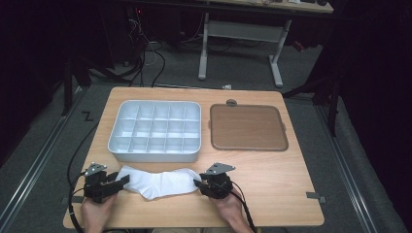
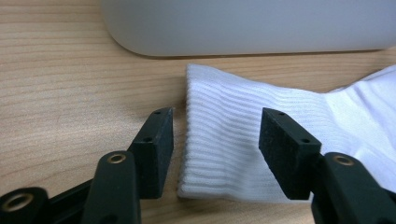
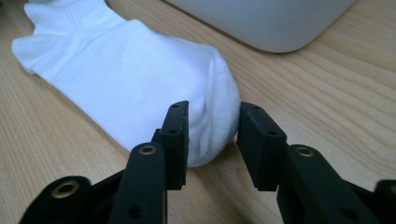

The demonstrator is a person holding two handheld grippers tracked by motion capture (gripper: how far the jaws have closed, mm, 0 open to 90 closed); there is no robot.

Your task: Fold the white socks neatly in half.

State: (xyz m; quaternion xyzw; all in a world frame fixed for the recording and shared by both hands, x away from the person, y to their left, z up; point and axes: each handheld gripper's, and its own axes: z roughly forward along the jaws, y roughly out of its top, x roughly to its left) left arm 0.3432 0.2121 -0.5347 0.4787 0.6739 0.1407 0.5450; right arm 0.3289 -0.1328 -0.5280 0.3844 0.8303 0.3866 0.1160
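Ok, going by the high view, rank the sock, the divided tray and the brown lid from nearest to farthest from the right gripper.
From the right gripper:
1. White sock, at its jaws, to its left.
2. Divided tray, just behind the sock.
3. Brown lid, beyond, at the table's back right.

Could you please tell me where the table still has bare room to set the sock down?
Bare wood lies right of the right hand-held gripper, below the brown lid, and along the table front edge. It is crowded where the white sock sits just below the grey compartment tray, with the left hand-held gripper at its cuff.
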